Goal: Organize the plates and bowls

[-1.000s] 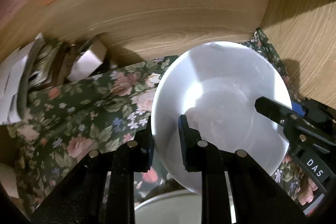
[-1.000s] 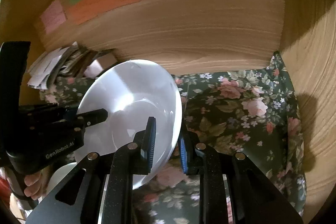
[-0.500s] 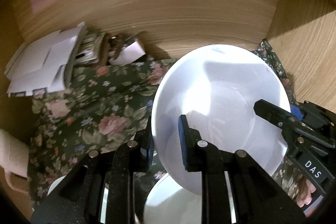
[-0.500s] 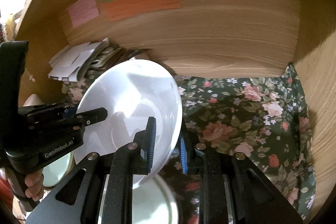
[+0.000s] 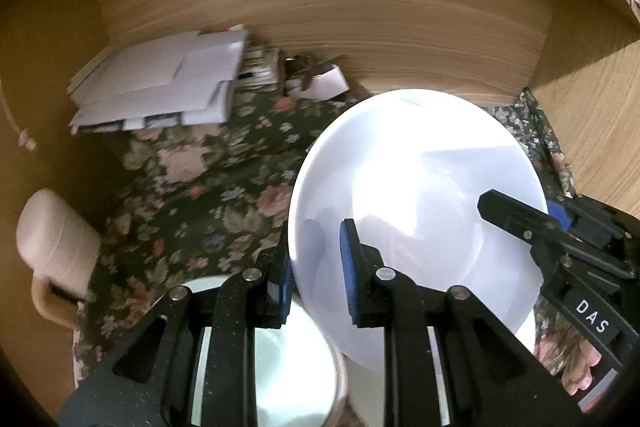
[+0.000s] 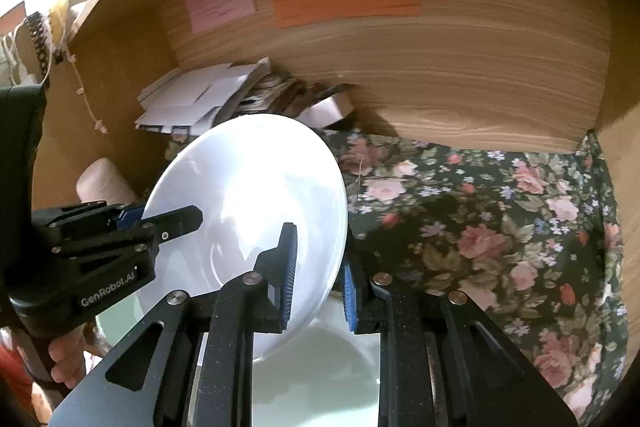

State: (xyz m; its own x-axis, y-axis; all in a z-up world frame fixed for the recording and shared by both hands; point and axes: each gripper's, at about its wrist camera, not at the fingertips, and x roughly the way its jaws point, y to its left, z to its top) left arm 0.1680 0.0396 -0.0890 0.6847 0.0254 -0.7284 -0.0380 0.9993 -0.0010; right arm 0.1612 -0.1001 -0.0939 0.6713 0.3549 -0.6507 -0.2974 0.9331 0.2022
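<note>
A white bowl (image 5: 416,195) is held tilted above the floral cloth (image 5: 192,195) inside a wooden cabinet (image 6: 460,75). Its left rim is pinched by the left tool (image 5: 314,271), and its right rim is pinched by the right tool (image 6: 318,277). Nothing is seen inside the bowl. Below it, other white dishes (image 5: 296,359) are partly seen. A pink mug (image 5: 56,251) lies on its side at the left, and folded papers (image 5: 160,83) are stacked at the back wall.

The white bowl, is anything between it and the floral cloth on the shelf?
Yes. Other dishes sit right under the white bowl, which both grippers hold by its rim. The floral cloth to its right shows nothing on it.
</note>
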